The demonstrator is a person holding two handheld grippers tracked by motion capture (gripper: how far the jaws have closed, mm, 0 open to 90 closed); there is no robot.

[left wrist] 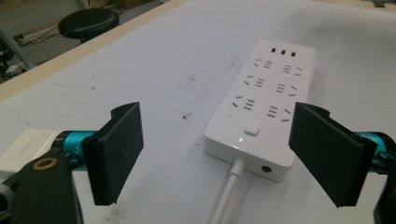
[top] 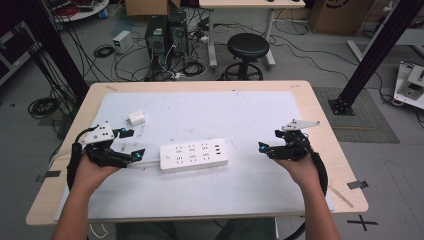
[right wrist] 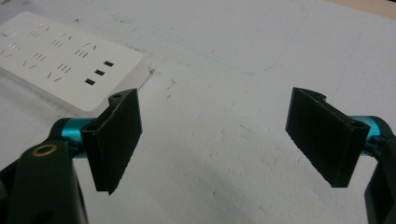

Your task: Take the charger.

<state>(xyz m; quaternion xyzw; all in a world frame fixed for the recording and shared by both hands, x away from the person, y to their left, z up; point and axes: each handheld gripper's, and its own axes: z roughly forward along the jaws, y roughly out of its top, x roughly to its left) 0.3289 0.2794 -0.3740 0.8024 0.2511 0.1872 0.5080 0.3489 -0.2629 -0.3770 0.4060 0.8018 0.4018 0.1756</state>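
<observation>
While tongs gape, power strip (top: 194, 155) between — untouched

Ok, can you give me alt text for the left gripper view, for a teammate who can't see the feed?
A white power strip lies flat on the white table cover, just ahead of the left gripper, whose two black jaws stand wide open with nothing between the pads. The strip's white cable runs back toward the camera between the jaws, and a small white adapter sits at the left edge.

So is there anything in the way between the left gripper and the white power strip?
No, nothing visible. The left gripper has its jaws open, pointing at the power strip, with only bare white mat between. The strip's own cable runs back between the jaws.
</observation>
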